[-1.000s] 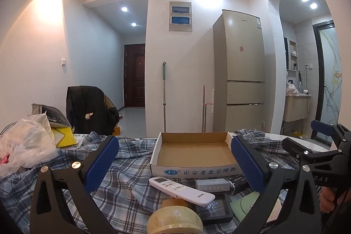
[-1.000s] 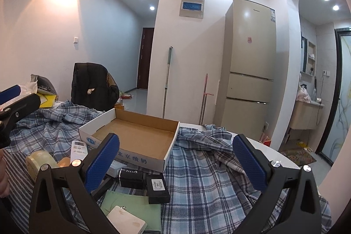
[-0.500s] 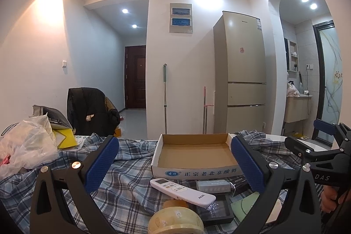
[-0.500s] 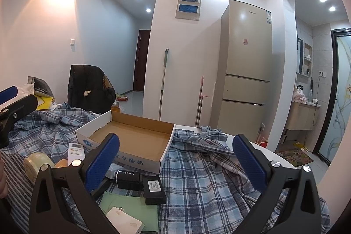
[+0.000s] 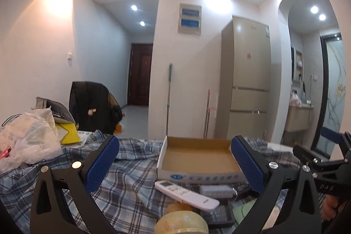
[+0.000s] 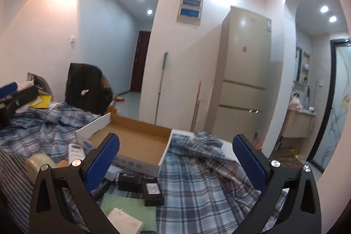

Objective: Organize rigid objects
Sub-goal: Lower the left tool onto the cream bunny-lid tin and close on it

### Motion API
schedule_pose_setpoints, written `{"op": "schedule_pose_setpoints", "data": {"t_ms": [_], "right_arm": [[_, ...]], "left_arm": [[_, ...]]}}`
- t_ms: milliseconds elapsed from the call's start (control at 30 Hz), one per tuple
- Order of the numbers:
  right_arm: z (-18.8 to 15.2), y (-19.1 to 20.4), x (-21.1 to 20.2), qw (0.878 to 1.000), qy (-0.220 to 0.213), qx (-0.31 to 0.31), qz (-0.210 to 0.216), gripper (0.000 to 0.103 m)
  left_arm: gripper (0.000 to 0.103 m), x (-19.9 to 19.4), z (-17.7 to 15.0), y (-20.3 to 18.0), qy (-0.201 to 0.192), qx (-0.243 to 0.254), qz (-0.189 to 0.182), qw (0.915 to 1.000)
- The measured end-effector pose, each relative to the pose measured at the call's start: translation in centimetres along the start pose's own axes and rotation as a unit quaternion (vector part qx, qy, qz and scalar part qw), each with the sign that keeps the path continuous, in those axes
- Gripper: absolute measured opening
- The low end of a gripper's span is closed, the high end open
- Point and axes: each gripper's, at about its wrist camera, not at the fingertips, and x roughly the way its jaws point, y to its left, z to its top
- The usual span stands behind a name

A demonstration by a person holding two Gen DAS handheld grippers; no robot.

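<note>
- Left gripper (image 5: 174,165): jaws wide apart, nothing between the blue pads (image 5: 102,165); it hangs above the plaid cloth (image 5: 131,185), pointing at the box.
- Right gripper (image 6: 175,165): jaws also wide apart and empty, over the cloth to the right of the clutter. Its black frame shows at the right edge of the left view.
- Box (image 5: 198,156): shallow, open, brown inside, white front wall with blue print; it sits on the cloth at mid-table, beyond the small items. Nothing lies in it.
- Remote (image 5: 186,195): white, lying at an angle just near of the box's front wall, its right end resting on top of the other items.
- Tape roll (image 5: 181,224): pale yellow, nearest the left camera, at the bottom edge.
- Silver case (image 5: 216,190): flat against the box front, right of the remote.
- Black boxes (image 6: 141,186): two small ones side by side, near of the box's corner; one carries a white label.
- Green sheet (image 6: 129,207): flat on the cloth, near of the black boxes, with a white block (image 6: 125,222) on its near edge.
- Bag (image 5: 30,137): crumpled clear plastic, far left on the table.
- Fridge (image 5: 248,80): beige, against the far wall, right of two leaning mops (image 5: 168,98).
- Chair (image 5: 90,106): draped in black, beyond the table at left.
</note>
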Motion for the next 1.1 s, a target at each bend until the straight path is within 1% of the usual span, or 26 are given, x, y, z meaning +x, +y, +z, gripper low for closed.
{"op": "schedule_pose_setpoints", "data": {"t_ms": [33,100,167,200,233,300,400,433,533,600,633,667,733,767,800,867,967,1000,1033,1067,1100], "right_arm": [[0.3,0.1,0.2,1.000,0.015,0.002,0.009,0.103],[1.0,0.2,0.7,0.999,0.041,0.008,0.024,0.103],[1.5,0.4,1.2,0.997,0.072,0.020,0.027,0.103],[1.8,0.4,1.4,0.995,0.084,0.030,0.032,0.103],[2.0,0.4,1.8,0.994,0.096,0.039,0.040,0.103],[2.0,0.6,2.5,0.991,0.114,0.048,0.051,0.103],[1.2,0.8,3.4,0.990,0.119,0.057,0.049,0.103],[0.8,0.8,3.7,0.990,0.121,0.059,0.047,0.103],[-0.3,0.5,4.7,0.987,0.134,0.069,0.046,0.103],[-0.8,0.1,5.3,0.985,0.149,0.073,0.049,0.103],[-1.0,-0.1,5.4,0.984,0.155,0.074,0.051,0.103],[-1.2,-0.2,5.6,0.983,0.159,0.073,0.052,0.103],[-1.5,-0.3,5.7,0.983,0.163,0.068,0.049,0.103],[-1.5,-0.4,5.7,0.983,0.165,0.065,0.047,0.103],[-1.6,-0.4,5.7,0.983,0.167,0.064,0.045,0.103],[-1.6,-0.6,5.6,0.983,0.168,0.065,0.045,0.103],[-1.6,-0.6,5.5,0.982,0.171,0.065,0.047,0.103],[-1.6,-0.7,5.6,0.982,0.172,0.066,0.049,0.103],[-1.6,-0.8,5.5,0.981,0.174,0.067,0.052,0.103],[-1.5,-0.8,5.5,0.981,0.175,0.069,0.056,0.103],[-1.5,-0.8,5.5,0.980,0.176,0.071,0.058,0.103]], "left_arm": [[0.103,0.2,0.1,0.1,0.007,0.000,0.006,1.0000],[0.103,0.9,0.2,0.7,0.028,-0.009,0.003,0.9996],[0.102,1.6,0.3,1.4,0.051,-0.022,0.007,0.9984],[0.097,2.0,0.3,2.0,0.067,-0.032,0.010,0.9972],[0.088,2.4,0.3,2.4,0.079,-0.040,0.010,0.9960],[0.086,3.2,0.3,3.5,0.110,-0.060,0.005,0.9921],[0.078,4.2,0.1,4.5,0.145,-0.078,0.000,0.9864],[0.076,4.6,0.0,4.8,0.157,-0.079,0.002,0.9844],[0.076,5.4,-0.5,4.7,0.204,-0.080,-0.006,0.9757],[0.076,5.8,-1.0,4.4,0.233,-0.091,-0.028,0.9677],[0.076,6.0,-1.3,4.0,0.247,-0.086,-0.039,0.9644],[0.076,5.9,-1.4,3.4,0.255,-0.078,-0.042,0.9628],[0.076,5.9,-2.1,2.0,0.277,-0.047,-0.048,0.9584],[0.076,5.9,-2.3,1.4,0.288,-0.037,-0.049,0.9555],[0.076,6.1,-2.8,0.7,0.305,-0.024,-0.049,0.9508],[0.076,6.4,-3.8,-0.2,0.332,-0.015,-0.037,0.9426],[0.077,6.6,-4.7,-1.2,0.337,0.010,-0.012,0.9414],[0.078,6.8,-5.2,-1.4,0.342,0.022,0.001,0.9395],[0.078,7.1,-5.6,-1.6,0.350,0.027,0.006,0.9363],[0.078,7.5,-6.1,-1.6,0.363,0.026,0.001,0.9314],[0.078,7.6,-6.4,-1.6,0.371,0.019,-0.005,0.9283]]}}
